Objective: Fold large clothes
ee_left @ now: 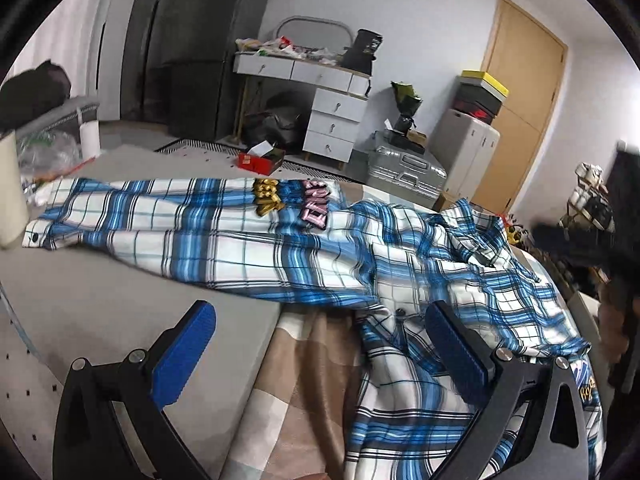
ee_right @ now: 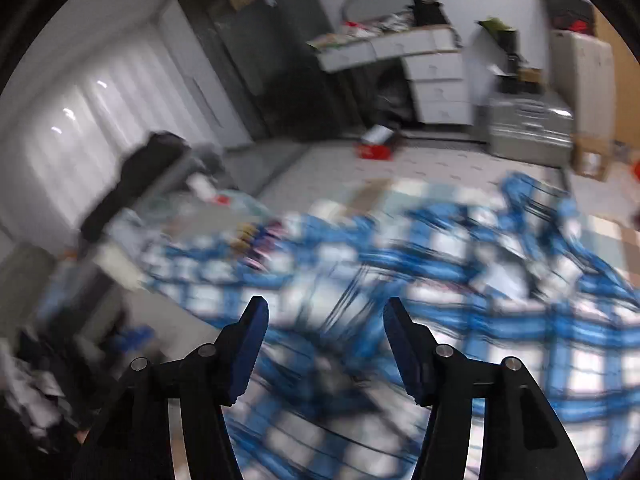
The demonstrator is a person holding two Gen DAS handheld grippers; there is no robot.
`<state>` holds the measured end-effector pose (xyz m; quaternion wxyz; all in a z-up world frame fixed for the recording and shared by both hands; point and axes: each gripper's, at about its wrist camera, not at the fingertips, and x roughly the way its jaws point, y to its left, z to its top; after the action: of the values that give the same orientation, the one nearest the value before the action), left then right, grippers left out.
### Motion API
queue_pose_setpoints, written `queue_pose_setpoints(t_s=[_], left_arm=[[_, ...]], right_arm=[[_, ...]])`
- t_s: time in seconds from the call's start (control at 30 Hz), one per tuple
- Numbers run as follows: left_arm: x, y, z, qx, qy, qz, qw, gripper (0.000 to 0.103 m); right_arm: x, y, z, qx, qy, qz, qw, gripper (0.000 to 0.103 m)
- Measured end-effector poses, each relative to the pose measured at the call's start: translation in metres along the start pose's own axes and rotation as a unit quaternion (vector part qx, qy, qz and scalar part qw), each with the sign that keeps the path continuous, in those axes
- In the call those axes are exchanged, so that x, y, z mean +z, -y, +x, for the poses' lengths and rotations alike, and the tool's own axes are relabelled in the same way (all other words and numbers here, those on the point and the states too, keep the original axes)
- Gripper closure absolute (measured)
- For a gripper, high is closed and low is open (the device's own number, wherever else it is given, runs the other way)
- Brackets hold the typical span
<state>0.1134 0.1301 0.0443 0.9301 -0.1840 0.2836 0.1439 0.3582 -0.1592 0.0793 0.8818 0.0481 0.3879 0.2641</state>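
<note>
A large blue-and-white plaid shirt (ee_left: 240, 240) lies spread over the bed, one sleeve stretched left across the grey sheet (ee_left: 100, 300). Gold and pink patches (ee_left: 292, 204) show on it. Its body is bunched at the right over a beige checked blanket (ee_left: 304, 380). My left gripper (ee_left: 320, 328) hovers low over the shirt's near edge, jaws wide open, its right finger (ee_left: 456, 344) above the cloth, nothing clamped. In the blurred right wrist view, my right gripper (ee_right: 326, 316) stands open above the plaid shirt (ee_right: 440, 300) with no cloth between its pads.
Beyond the bed are a white dresser (ee_left: 332, 120), a silver suitcase (ee_left: 404, 168), a red shoebox (ee_left: 260, 158) on the floor, a dark wardrobe (ee_left: 200, 48) and a wooden door (ee_left: 520, 92). Bags and a paper roll (ee_left: 90, 136) crowd the bed's left side.
</note>
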Motion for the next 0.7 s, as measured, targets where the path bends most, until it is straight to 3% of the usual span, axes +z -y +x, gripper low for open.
queue_pose_setpoints(t_s=[0.13,0.27,0.4,0.43,0.5,0.6,0.7], left_arm=[[0.005,0.009,0.02,-0.031,-0.023,-0.009,0.9992,0.001],[0.017,0.035,0.046,-0.081,-0.049,-0.016,0.9954,0.001],[0.021,0.05,0.074,-0.095,-0.092,-0.023,0.991,0.005],[0.02,0.055,0.08,-0.09,-0.106,-0.021,0.9901,0.018],[0.018,0.056,0.079,-0.078,-0.121,-0.012,0.9895,0.031],[0.019,0.032,0.056,-0.042,-0.082,-0.041,0.9949,0.031],[0.02,-0.017,0.033,0.008,-0.035,-0.125,0.9915,0.031]], right_arm=[[-0.026,0.062,-0.038,-0.075,0.008,0.089,0.993,0.043],[-0.061,0.105,-0.084,-0.111,0.034,0.146,0.982,0.039],[-0.084,0.124,-0.114,-0.122,0.045,0.188,0.974,0.036],[-0.092,0.131,-0.12,-0.123,0.045,0.197,0.972,0.036],[-0.106,0.14,-0.13,-0.126,0.048,0.214,0.967,0.036],[-0.118,0.147,-0.147,-0.111,0.061,0.226,0.966,0.036],[-0.127,0.156,-0.158,-0.074,0.084,0.259,0.96,0.036]])
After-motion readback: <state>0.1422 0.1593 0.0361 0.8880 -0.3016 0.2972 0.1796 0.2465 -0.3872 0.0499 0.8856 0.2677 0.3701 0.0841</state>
